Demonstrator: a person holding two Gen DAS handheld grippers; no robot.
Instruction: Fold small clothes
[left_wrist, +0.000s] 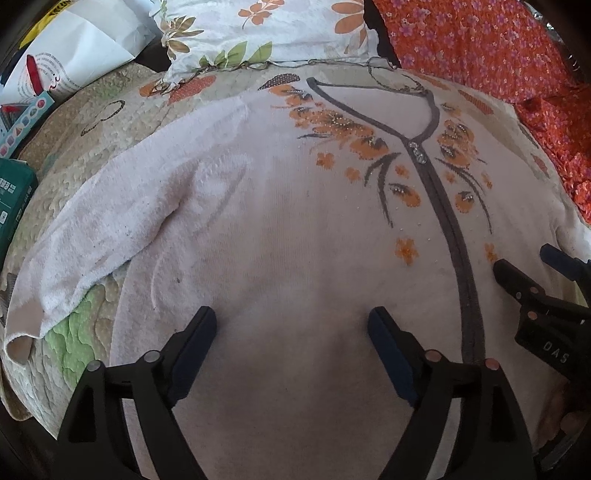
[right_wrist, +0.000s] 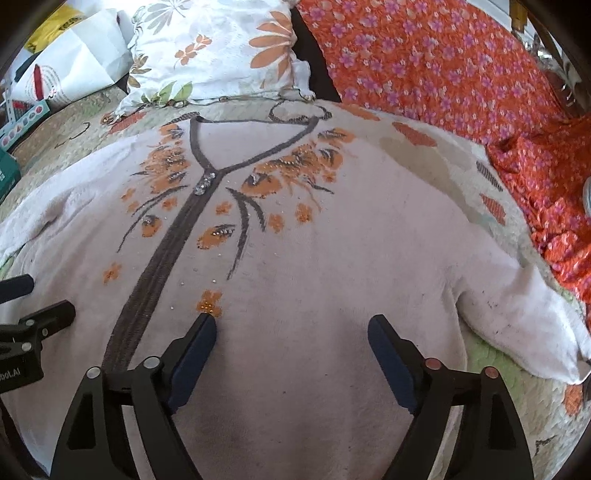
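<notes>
Soft daylight fills both views, bright at the far side and dimmer toward the near edge. The paper bag (left_wrist: 88, 48) at the upper left is nearly washed out, and the pillow (right_wrist: 221, 51) glares pale. A broad, soft shadow lies on the cardigan (left_wrist: 280, 258) between the fingers of the left tool (left_wrist: 291, 325), likewise under the right tool (right_wrist: 291, 332). Fisheye distortion bulges the bed (right_wrist: 554, 413) and bends its edges; the corners go black. The cardigan's print is sharp; the rims smear slightly.
</notes>
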